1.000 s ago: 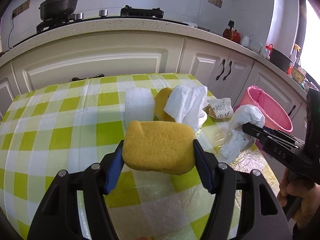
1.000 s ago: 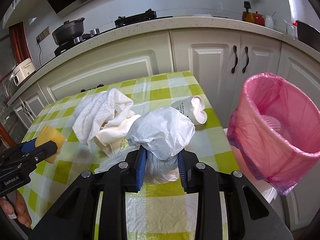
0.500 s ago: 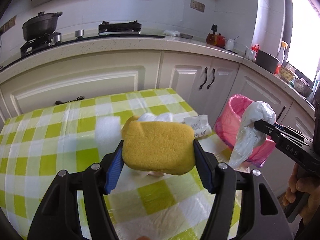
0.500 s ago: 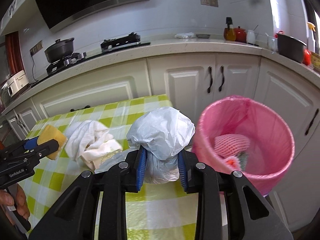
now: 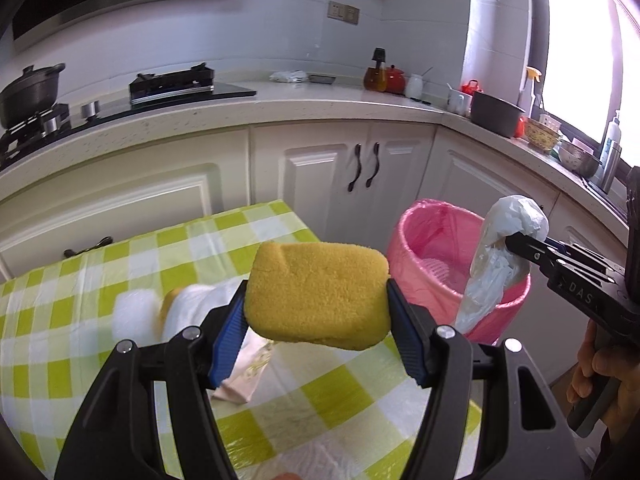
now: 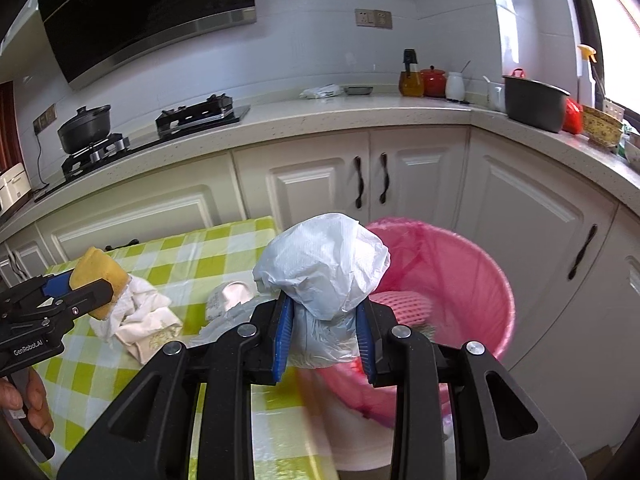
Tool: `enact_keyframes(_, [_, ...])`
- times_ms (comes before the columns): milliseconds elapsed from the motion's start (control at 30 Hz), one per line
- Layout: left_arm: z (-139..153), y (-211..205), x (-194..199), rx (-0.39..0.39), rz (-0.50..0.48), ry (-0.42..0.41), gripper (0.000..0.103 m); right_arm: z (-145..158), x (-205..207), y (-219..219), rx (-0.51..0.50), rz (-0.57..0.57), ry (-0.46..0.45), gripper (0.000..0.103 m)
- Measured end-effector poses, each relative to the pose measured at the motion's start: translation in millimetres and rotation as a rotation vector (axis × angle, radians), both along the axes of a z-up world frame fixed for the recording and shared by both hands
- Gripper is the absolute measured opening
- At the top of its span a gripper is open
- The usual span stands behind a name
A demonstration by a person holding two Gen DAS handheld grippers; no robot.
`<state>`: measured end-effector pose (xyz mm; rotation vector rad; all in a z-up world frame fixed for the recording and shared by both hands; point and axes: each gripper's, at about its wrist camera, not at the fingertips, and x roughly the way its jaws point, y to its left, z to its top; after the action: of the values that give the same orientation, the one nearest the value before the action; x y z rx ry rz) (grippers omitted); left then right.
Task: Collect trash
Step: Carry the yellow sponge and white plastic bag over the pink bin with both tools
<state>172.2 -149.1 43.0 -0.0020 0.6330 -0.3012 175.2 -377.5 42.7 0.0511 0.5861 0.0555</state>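
My left gripper (image 5: 316,320) is shut on a yellow sponge (image 5: 318,294) and holds it above the table's right end; it also shows in the right wrist view (image 6: 100,280). My right gripper (image 6: 322,336) is shut on a crumpled white plastic bag (image 6: 324,272), held at the near rim of the pink-lined trash bin (image 6: 480,280). In the left wrist view the bag (image 5: 500,256) hangs over the bin (image 5: 432,240). The bin holds a pink foam net (image 6: 400,306).
On the green-checked tablecloth (image 5: 80,320) lie a white cloth with a cream wrapper (image 6: 140,316), a crumpled paper cup (image 6: 228,300) and a white foam piece (image 5: 132,312). White cabinets (image 5: 360,172) and the counter stand behind the table.
Both grippers have moved right toward the bin with their loads. The plastic bag, formerly over the table, now hangs at the bin's rim. The sponge is now near the table's right end.
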Motion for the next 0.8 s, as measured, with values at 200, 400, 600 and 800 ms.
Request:
enact_keyframes(200, [7.3,-43.7,19.9,-0.012,-0.076,-0.012,0.063,2.4,11.4,-36.9,-0.012,-0.062,0.001,0.029])
enact_keyframes(400, [8.0,-93.2,40.8,-0.018,-0.157,-0.005,0.063,-7.4,25.8,-73.3,-0.016,-0.114,0.023,0.029])
enact_keyframes(600, [-2.5,-135.3,58.9,-0.039,-0.223,0.033,0.064,-21.2,36.6,-101.1,-0.02,-0.15,0.041,0.031])
enact_keyframes(800, [-15.5,-161.0,79.2,-0.046,-0.253,0.072,0.067,-28.3,40.0,-116.7,-0.024,-0.172,0.044,0.049])
